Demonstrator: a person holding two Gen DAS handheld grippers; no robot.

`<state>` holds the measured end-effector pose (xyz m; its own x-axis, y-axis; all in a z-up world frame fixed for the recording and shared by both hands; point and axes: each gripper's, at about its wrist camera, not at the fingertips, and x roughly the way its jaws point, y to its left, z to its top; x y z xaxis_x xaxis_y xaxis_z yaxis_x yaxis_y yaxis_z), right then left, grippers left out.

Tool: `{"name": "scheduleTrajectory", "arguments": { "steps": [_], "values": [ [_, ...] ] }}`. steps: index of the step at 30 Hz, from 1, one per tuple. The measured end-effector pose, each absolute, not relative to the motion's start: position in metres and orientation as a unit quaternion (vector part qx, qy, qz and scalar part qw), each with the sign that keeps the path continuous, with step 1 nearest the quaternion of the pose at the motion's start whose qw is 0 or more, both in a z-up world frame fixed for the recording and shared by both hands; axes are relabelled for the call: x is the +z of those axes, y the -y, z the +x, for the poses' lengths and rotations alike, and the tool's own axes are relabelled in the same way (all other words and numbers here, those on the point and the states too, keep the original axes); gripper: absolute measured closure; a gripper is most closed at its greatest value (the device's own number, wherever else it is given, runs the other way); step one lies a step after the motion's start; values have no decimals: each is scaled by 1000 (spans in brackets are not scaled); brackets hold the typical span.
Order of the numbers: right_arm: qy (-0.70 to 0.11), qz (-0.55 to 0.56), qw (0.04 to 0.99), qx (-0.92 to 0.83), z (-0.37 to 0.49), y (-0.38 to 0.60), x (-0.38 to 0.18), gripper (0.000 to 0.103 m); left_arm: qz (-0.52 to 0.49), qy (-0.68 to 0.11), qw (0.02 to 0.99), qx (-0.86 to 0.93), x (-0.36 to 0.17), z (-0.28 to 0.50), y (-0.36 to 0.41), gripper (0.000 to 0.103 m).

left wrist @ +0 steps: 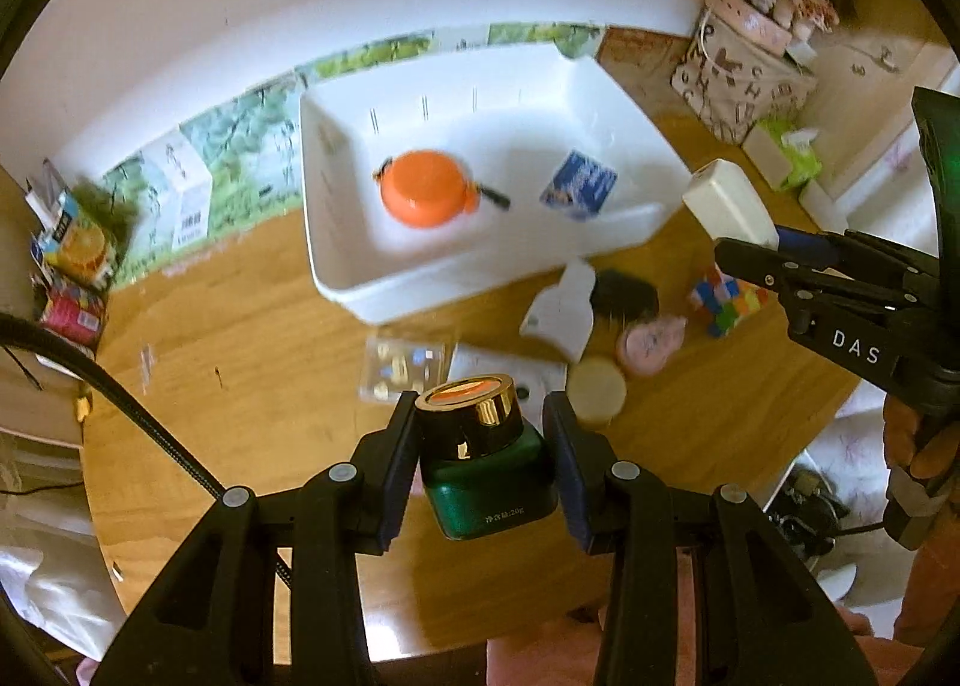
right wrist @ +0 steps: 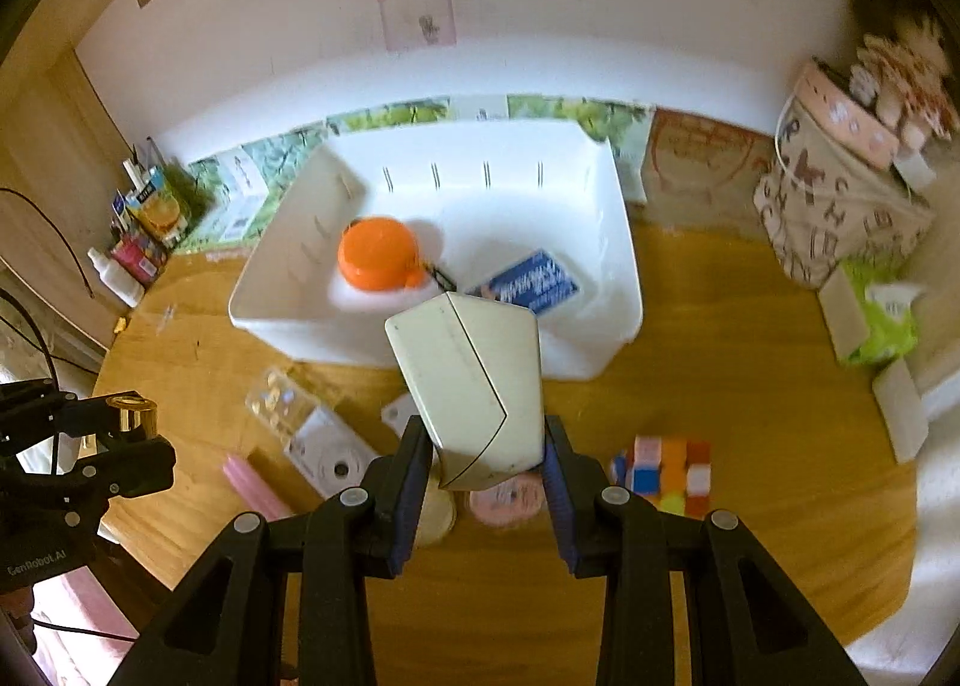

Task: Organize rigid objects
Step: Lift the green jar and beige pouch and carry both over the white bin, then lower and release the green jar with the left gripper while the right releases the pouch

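Left gripper point(left wrist: 486, 458): clamps green jar point(left wrist: 489, 482), lower centre.
Right gripper point(right wrist: 489, 461): clamps cream box point(right wrist: 474, 380).
Right view only: pink tube point(right wrist: 252, 485), lower left.
White bin point(left wrist: 336, 266): mostly bare floor.

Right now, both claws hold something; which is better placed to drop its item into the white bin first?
Right, probably. Its cream box already overlaps the white bin's near wall, while the left claw's green jar looks farther back.

A bin point(right wrist: 606, 242) is set on the desk point(right wrist: 720, 446) by the wall. A bowl point(right wrist: 378, 254) and a card point(right wrist: 534, 281) lie inside it. A puzzle cube point(right wrist: 666, 473) is placed before it.
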<state>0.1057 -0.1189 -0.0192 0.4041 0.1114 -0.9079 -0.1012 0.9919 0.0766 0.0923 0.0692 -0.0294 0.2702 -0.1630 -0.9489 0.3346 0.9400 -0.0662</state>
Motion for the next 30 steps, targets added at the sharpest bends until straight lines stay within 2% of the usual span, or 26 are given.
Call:
{"name": "scheduleTrajectory", "arguments": {
  "steps": [16, 30],
  "values": [
    [-494, -16, 860, 126, 177, 132, -5, 67, 19, -551, 829, -91, -21, 147, -47, 58],
    [-479, -33, 858, 182, 228, 137, -42, 67, -33, -519, 853, -37, -41, 195, -43, 58]
  ]
}}
